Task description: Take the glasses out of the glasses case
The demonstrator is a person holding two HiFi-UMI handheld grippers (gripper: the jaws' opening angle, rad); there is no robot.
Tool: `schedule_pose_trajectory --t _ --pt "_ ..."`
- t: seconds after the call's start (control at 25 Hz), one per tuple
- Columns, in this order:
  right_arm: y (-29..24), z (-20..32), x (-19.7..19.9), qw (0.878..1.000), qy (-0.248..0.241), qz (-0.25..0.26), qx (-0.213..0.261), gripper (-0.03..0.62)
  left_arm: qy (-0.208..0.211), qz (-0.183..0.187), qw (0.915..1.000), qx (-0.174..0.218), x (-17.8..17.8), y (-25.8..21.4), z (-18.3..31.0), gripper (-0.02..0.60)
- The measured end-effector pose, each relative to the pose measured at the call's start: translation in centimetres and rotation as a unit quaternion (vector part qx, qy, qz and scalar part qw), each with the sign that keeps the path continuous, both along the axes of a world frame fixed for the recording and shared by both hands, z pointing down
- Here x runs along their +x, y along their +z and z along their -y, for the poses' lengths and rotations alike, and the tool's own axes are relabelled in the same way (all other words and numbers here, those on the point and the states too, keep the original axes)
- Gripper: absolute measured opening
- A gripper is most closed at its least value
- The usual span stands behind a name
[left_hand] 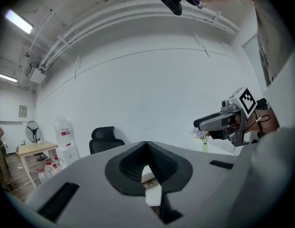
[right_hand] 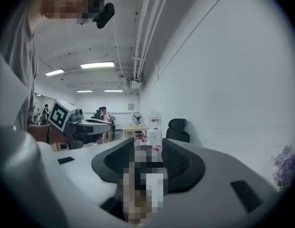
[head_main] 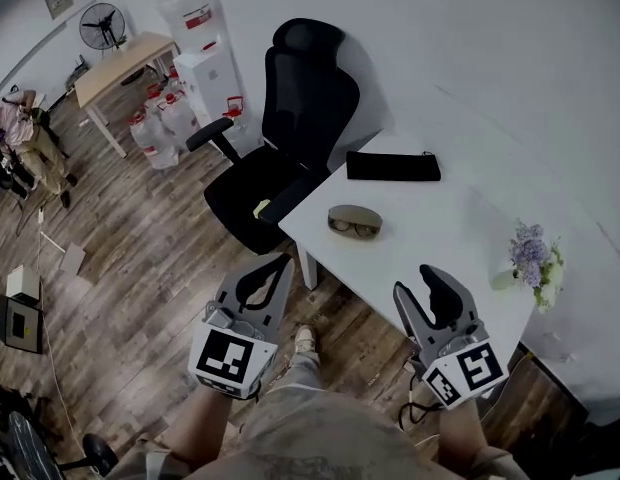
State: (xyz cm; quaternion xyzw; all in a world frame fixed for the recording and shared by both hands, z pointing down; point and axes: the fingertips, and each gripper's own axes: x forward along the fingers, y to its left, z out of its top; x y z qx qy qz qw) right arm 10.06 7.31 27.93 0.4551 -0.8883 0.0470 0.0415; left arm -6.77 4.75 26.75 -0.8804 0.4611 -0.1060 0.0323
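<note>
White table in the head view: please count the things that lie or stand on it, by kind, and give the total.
Black flat pouch: 1
Glasses case, open: 1
Glasses, inside the case: 1
Vase of flowers: 1
Total: 4

White table point(head_main: 430, 243): black pouch point(head_main: 393, 166), glasses case point(head_main: 355, 220), flower vase point(head_main: 533, 260), well apart.

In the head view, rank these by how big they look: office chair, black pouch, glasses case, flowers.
1. office chair
2. black pouch
3. glasses case and flowers: they look about alike, so I won't rank them.
</note>
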Motion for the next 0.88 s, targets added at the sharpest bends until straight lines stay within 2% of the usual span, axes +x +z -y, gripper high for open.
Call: schedule_pose_trajectory --t 0.24,0.44,0.64,0.88 --pt "4.0 8.3 -2.7 0.998 0.009 -0.005 -0.056 0.19 0.032 0.008 0.9984 -0.047 -0.7 3.6 8.2 0.015" --pt "8.5 13.6 -4.3 0.994 0.021 -0.017 -0.107 0.19 0.061 0.015 0.9937 -0.093 -0.9 7.7 13.8 0.015" --pt "13.8 17.2 -5.4 0.986 0.045 -0.02 -0.162 0.19 0.104 0.037 0.9851 -0.133 -0.7 12.6 17.2 0.015" --pt "18.7 19.5 -6.1 0.975 0.043 -0.017 -0.215 0.19 0.115 0.04 0.9755 -0.183 -0.3 17.2 19.7 0.015"
